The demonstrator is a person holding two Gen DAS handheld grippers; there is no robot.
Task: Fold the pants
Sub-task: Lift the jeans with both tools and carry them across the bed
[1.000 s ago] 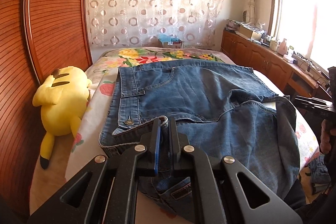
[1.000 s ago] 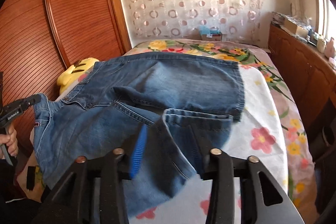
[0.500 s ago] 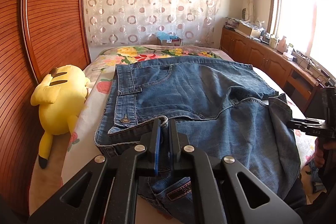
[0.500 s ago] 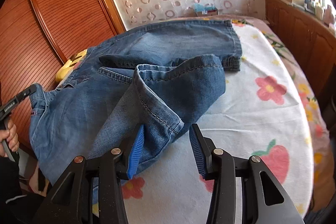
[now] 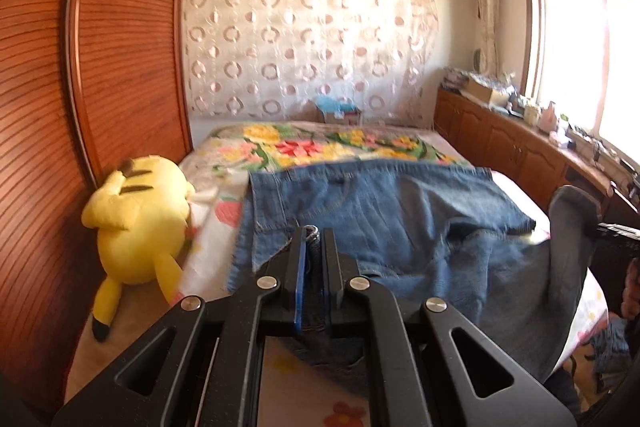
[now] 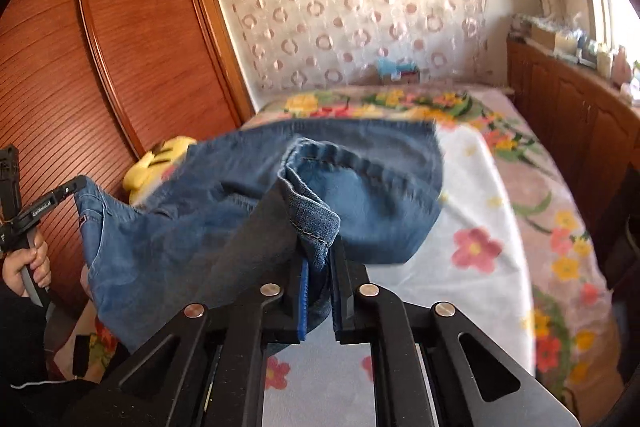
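A pair of blue jeans (image 5: pixel 400 219) lies spread across the middle of the bed (image 5: pixel 344 143), which carries a flowered sheet and fills the centre of both views. In the left wrist view the left claw (image 5: pixel 314 239) sits at the lower centre of the frame with its two black fingers pressed together on the waistband near the metal button, so it is pinching the jeans at their near edge. To the right of that frame a fold of denim rises up off the bed toward the right edge. In the right wrist view the right claw (image 6: pixel 318 259) at the lower centre is pinching a hemmed edge of the jeans (image 6: pixel 248 211), probably a leg cuff, though motion blur makes that hard to confirm; the cloth bunches up above its fingers and hangs clear of the sheet (image 6: pixel 492 227). At the left edge of this view a hand (image 6: pixel 26 265) grips the handle of the left claw, and the denim stretches from there across to the right claw. A yellow plush toy (image 5: pixel 138 223) lies at the left of the left wrist view, just beside the jeans and against the slatted wooden wardrobe (image 5: pixel 120 59). A curtain (image 5: pixel 304 47) with ring patterns hangs behind the head of the bed.
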